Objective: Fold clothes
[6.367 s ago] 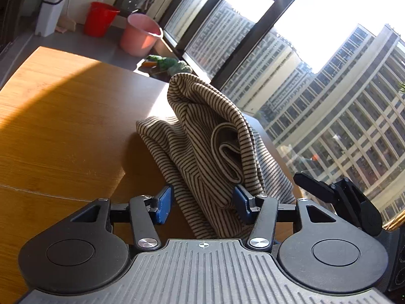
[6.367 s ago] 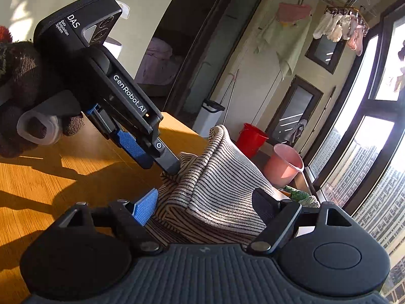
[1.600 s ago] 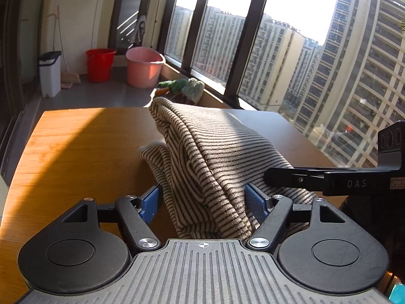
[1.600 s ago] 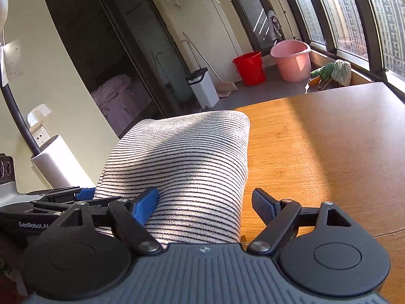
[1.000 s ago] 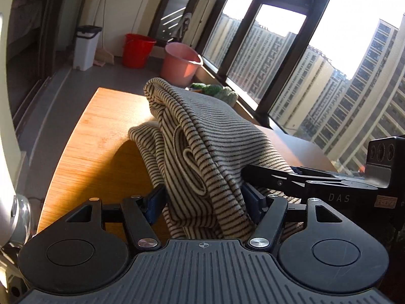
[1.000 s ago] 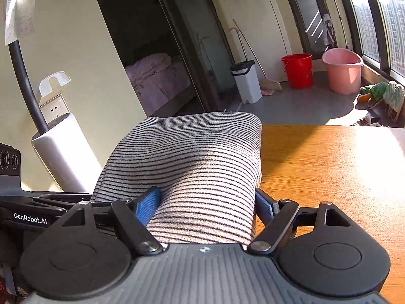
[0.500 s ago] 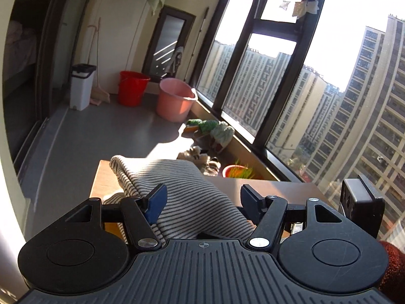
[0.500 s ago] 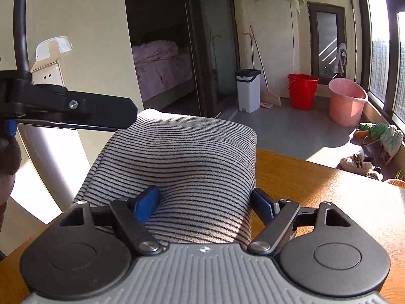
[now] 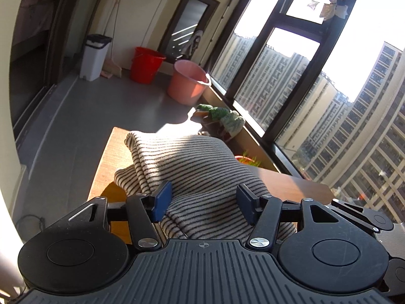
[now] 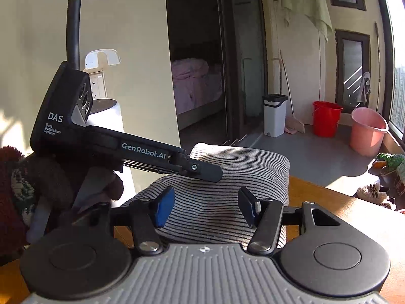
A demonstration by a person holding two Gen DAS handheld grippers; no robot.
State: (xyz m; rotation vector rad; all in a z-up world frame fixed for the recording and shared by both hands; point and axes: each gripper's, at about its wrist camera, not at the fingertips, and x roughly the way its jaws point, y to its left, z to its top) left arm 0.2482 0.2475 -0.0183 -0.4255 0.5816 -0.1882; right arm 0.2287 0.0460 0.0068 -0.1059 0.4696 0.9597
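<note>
In the left wrist view the left gripper (image 9: 202, 202) stands wide apart over the striped garment (image 9: 197, 167), holding nothing; its body hides the near cloth. The garment lies bunched on the wooden table (image 9: 291, 182), and a pink bucket (image 9: 188, 82) stands beyond it on the floor.

In the right wrist view the right gripper (image 10: 206, 207) is also spread, gripping nothing. The other gripper's finger crosses above the garment, and a gloved hand (image 10: 45, 185) is partly cut off.
</note>
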